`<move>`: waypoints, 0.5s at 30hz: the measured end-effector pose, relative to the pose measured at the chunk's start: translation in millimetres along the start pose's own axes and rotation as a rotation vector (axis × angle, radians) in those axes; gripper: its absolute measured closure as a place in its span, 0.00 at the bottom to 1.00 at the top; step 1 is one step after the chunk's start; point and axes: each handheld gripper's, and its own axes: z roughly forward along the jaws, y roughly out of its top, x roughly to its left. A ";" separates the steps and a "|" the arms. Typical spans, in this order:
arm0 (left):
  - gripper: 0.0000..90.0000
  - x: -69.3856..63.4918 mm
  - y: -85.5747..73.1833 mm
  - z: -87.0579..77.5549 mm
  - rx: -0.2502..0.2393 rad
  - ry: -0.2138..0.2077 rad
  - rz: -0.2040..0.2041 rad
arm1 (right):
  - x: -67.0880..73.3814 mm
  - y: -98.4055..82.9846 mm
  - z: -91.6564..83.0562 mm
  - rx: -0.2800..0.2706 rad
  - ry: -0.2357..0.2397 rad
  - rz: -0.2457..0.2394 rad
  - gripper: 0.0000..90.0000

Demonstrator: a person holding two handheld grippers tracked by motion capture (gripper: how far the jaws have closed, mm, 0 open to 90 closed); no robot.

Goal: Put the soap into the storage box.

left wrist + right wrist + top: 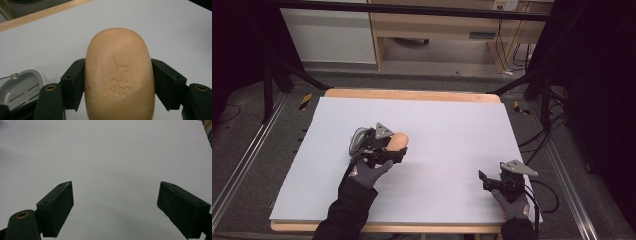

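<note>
Overhead, in the high view, the left gripper [396, 146] sits a little left of the middle of the white table [447, 125], and its grey plate and black body cover the near end of the bar of soap [399, 140], so just the rounded orange far end pokes out. Half hidden behind the same gripper, on its left, lies a grey soap dish [358, 140]; its shape is hard to make out from here. The soap's long axis runs away from the hand, up and slightly right across the table. Near the right front corner the right gripper [483, 178] rests with its jaws pointing left.

Closer, in the left gripper view, the soap [119, 75] is clamped between both black pads, one pressing each long side. Its long axis runs straight out along the jaws, rounded end pointing away, stamped face up; the near end is cut off by the bottom edge. The soap dish [21, 87] shows at lower left, partly cut off.

Lastly, in the right gripper view, the right gripper [116, 206] has its jaws spread wide over bare white table [112, 152], nothing between them.
</note>
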 end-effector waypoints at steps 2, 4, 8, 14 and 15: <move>0.36 4.1 -0.3 -1.9 0.013 0.010 0.007 | 0.5 -0.1 0.0 0.001 0.000 0.001 0.15; 0.36 8.0 -0.9 -2.3 0.009 0.015 -0.003 | 0.2 0.0 0.1 0.000 0.000 0.000 0.15; 0.36 16.0 -1.3 -5.6 0.010 0.028 -0.017 | 0.2 0.0 0.3 0.000 -0.001 -0.001 0.15; 0.36 27.1 -1.9 -10.2 0.008 0.048 -0.030 | 0.6 0.0 0.2 0.000 0.000 0.000 0.15; 0.36 29.0 -2.2 -10.6 0.006 0.052 -0.035 | 0.5 0.1 0.2 -0.001 0.000 0.000 0.15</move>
